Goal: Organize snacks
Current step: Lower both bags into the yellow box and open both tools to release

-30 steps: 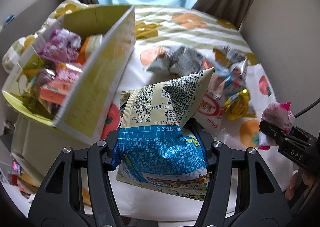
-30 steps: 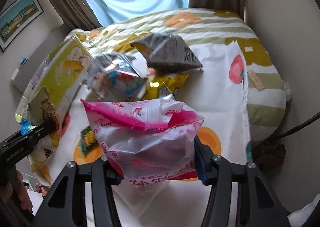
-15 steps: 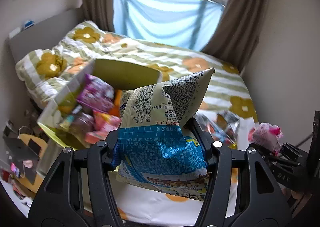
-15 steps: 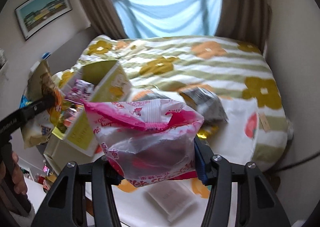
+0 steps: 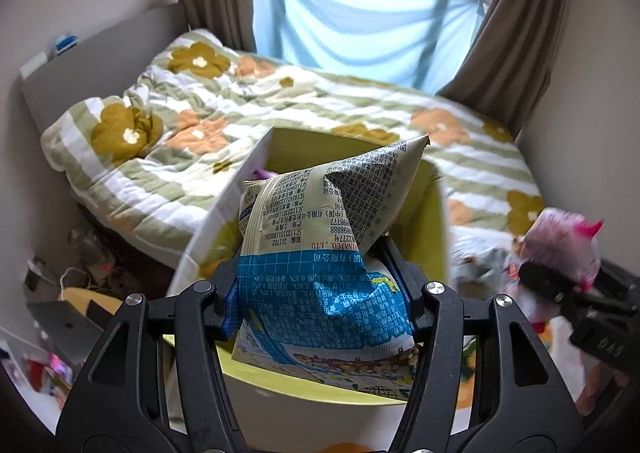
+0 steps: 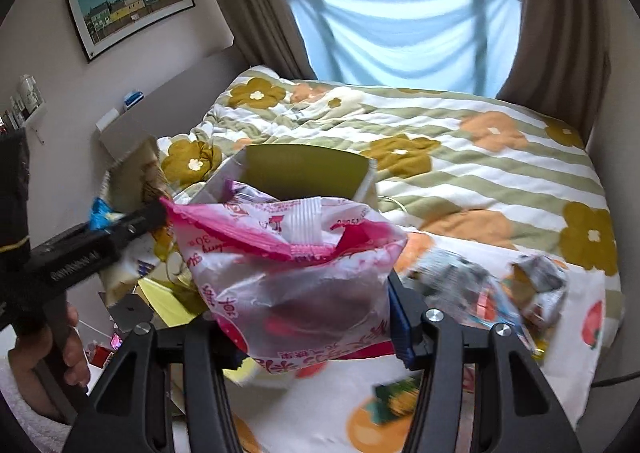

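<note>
My left gripper (image 5: 320, 293) is shut on a blue and beige snack bag (image 5: 324, 253) and holds it just above the open yellow-green box (image 5: 436, 221). The bag hides most of the box's inside. My right gripper (image 6: 312, 317) is shut on a pink and clear snack bag (image 6: 292, 261), held up to the right of the box (image 6: 304, 173). In the right wrist view the left gripper (image 6: 92, 249) shows at the left with its bag (image 6: 132, 181). In the left wrist view the right gripper (image 5: 560, 285) shows at the right with the pink bag (image 5: 564, 241).
Several loose snack packets (image 6: 480, 285) lie on the white fruit-print cloth (image 6: 580, 333) to the right of the box. A flowered quilt (image 6: 440, 141) covers the bed behind. Clutter sits on the floor (image 5: 72, 285) at the left. A wall stands close on the right.
Both grippers have risen and swung left with their bags. The left one has moved from beside the box to over its opening. The right one has moved up, away from the loose packets.
</note>
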### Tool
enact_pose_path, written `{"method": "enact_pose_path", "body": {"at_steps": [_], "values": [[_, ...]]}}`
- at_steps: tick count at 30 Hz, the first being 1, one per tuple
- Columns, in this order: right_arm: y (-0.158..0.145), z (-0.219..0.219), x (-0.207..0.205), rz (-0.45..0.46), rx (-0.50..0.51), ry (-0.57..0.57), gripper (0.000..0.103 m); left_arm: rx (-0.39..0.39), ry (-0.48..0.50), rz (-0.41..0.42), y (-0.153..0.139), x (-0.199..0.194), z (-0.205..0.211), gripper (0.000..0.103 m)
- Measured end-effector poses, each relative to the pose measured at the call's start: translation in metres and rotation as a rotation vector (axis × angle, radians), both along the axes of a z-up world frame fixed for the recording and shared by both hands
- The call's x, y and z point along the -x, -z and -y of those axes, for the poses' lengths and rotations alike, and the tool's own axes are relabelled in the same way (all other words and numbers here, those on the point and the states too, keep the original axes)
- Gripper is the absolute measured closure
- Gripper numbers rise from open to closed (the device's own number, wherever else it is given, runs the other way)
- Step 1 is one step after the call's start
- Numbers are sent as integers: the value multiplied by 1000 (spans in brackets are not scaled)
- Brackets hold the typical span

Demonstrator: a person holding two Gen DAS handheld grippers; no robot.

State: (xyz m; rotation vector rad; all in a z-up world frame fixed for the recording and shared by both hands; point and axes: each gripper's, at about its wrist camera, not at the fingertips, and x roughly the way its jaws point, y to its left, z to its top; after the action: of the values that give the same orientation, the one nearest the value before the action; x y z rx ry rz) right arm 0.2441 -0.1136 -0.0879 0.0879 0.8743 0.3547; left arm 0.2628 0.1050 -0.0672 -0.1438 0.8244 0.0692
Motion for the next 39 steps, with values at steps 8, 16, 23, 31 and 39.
{"method": "enact_pose_path", "body": {"at_steps": [8,16,23,31,39], "values": [[20,-57,-20,-51,0,77,52,-14,174,-134,52,-28,-41,48],[37,-74,-23,-113,7,155,52,-53,304,-125,62,-28,-42,0],[37,-84,-17,-122,26,142,52,-41,257,-75,46,-8,-58,0],[37,-94,-11,-106,16,125,51,-5,185,-7,20,8,-85,0],[44,-87,-2,-71,-63,132,0,20,180,-44,34,14,-88,0]]}}
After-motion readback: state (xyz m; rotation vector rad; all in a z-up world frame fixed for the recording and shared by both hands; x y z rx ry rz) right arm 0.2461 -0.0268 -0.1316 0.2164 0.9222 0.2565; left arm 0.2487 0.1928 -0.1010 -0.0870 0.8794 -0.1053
